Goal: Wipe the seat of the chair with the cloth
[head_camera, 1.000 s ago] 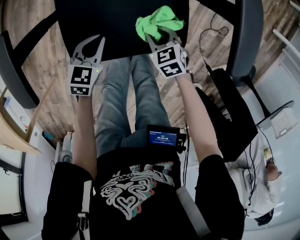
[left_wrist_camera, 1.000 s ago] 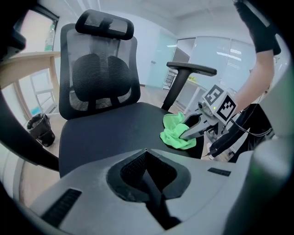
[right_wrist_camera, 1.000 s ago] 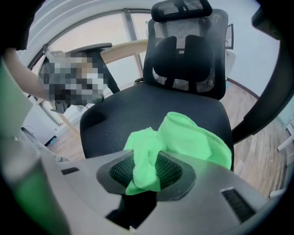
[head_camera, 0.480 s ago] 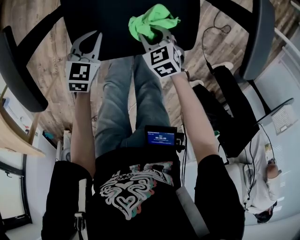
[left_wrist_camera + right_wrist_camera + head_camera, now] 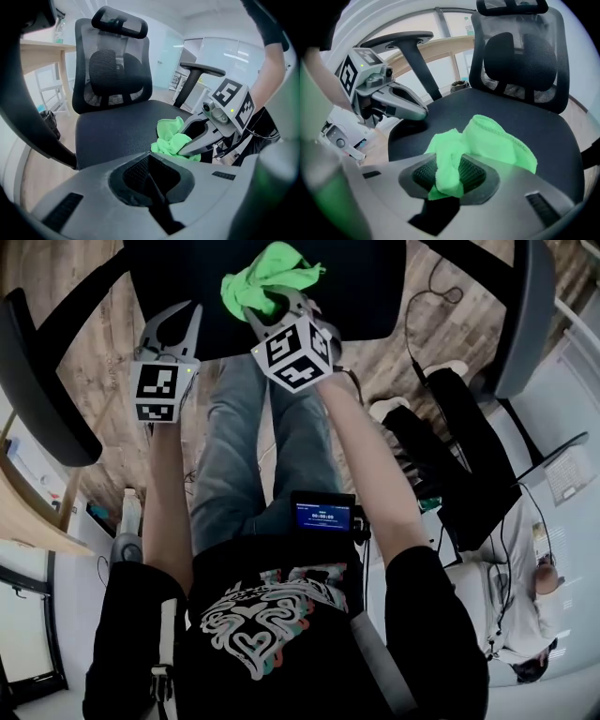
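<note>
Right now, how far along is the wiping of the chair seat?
Done: the green cloth is picked up, clamped in the right gripper. In hand: it lies bunched on the front part of the seat, so wiping looks under way. The left gripper is shut and empty. Left: the seat shows no marks, so the wiped share cannot be judged; the rear part probably remains.

The seat (image 5: 366, 287) runs off the top edge of the head view, so the part beyond my claws is lost there. A fold of the cloth (image 5: 497, 145) is pinched out of sight inside my right claw (image 5: 277, 307). In its own view, my left claw (image 5: 149, 161) hides the seat's near edge. The screen (image 5: 323, 516) behind both claws is too small to read.
</note>
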Demonstrator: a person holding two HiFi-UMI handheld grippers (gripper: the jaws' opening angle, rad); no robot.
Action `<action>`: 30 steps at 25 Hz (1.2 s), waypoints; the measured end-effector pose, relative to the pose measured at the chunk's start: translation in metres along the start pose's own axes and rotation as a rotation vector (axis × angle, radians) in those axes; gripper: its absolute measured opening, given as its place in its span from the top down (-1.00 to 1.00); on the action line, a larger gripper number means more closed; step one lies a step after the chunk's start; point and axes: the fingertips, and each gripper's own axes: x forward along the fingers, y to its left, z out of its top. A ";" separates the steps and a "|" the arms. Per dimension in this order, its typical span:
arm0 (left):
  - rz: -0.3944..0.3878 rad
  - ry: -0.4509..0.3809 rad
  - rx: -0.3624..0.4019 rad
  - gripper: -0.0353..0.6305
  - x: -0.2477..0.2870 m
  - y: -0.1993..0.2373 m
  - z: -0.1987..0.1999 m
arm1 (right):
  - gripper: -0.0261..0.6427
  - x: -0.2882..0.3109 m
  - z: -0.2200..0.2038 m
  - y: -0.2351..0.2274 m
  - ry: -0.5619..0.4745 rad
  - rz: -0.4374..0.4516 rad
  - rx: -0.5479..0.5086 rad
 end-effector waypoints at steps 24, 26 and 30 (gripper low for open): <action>0.016 -0.007 -0.020 0.89 -0.002 0.005 -0.008 | 0.56 0.024 0.028 0.025 -0.019 0.063 -0.020; 0.015 -0.007 -0.021 0.89 -0.004 0.006 -0.009 | 0.56 0.025 0.030 0.029 -0.021 0.068 -0.007; 0.014 -0.002 -0.028 0.89 -0.006 0.007 -0.014 | 0.56 0.029 0.034 0.033 -0.022 0.074 0.000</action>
